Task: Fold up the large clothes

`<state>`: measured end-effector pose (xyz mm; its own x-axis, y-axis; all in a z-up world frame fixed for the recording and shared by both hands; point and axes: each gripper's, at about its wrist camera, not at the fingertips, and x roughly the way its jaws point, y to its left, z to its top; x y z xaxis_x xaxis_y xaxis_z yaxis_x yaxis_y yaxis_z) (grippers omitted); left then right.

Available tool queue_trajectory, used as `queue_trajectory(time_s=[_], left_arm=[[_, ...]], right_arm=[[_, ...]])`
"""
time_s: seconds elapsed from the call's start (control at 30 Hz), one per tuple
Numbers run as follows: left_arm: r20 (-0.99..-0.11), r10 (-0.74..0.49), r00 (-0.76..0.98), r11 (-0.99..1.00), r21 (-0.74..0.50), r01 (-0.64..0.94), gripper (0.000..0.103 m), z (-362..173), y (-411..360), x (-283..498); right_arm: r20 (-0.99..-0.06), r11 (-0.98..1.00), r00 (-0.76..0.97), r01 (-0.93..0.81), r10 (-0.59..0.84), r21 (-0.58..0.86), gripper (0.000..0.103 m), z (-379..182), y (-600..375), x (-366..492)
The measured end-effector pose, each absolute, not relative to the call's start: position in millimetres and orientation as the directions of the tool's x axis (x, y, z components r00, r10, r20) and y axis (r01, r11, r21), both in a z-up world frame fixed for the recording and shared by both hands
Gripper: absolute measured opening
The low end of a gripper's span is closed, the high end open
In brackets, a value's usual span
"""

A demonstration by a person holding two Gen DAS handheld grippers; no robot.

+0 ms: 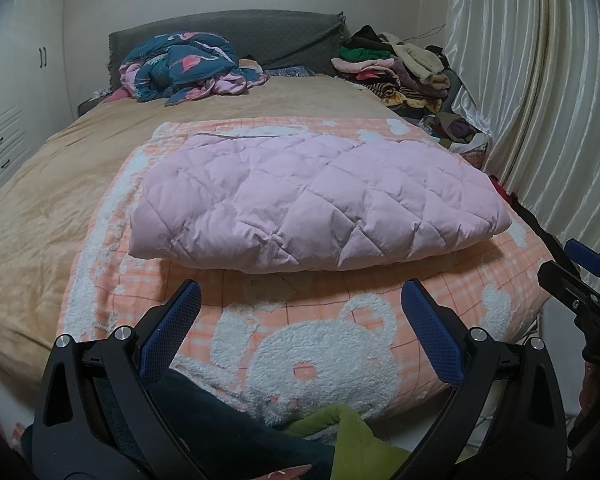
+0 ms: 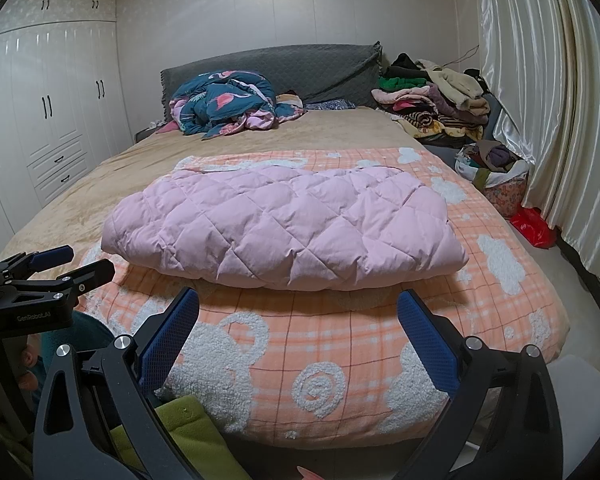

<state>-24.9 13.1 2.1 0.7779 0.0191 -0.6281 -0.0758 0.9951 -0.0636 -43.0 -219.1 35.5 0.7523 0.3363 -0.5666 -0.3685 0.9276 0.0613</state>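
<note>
A pink quilted garment (image 1: 316, 200) (image 2: 284, 228) lies folded into a thick bundle on an orange checked blanket (image 1: 340, 320) (image 2: 340, 344) with white fluffy bears, at the foot of the bed. My left gripper (image 1: 302, 300) hovers open just in front of the bundle's near edge, nothing between its blue pads. My right gripper (image 2: 298, 310) is likewise open and empty, a little short of the bundle. Each gripper shows at the edge of the other's view: the right gripper (image 1: 588, 280), the left gripper (image 2: 56, 268).
A tan sheet (image 1: 40, 208) covers the bed. A crumpled teal flamingo quilt (image 2: 224, 104) lies by the grey headboard (image 2: 300, 68). Piled clothes (image 2: 432, 100) and a full basket (image 2: 496, 176) sit at the right, by pale curtains (image 2: 548, 100). White wardrobes (image 2: 48, 112) stand left. Green and dark fabric (image 1: 340, 440) lies below the grippers.
</note>
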Motion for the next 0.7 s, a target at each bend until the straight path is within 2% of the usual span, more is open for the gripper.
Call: queue_trajectory(time_s=[0.7], left_arm=[[-0.648,0.008,0.762,0.994,-0.077,-0.076,0.094,-2.4,17.5,-22.6]], right_arm=[[-0.563,0.946,0.771,-0.318,0.299,0.067,0.099,29.2,-228.2,-44.3]])
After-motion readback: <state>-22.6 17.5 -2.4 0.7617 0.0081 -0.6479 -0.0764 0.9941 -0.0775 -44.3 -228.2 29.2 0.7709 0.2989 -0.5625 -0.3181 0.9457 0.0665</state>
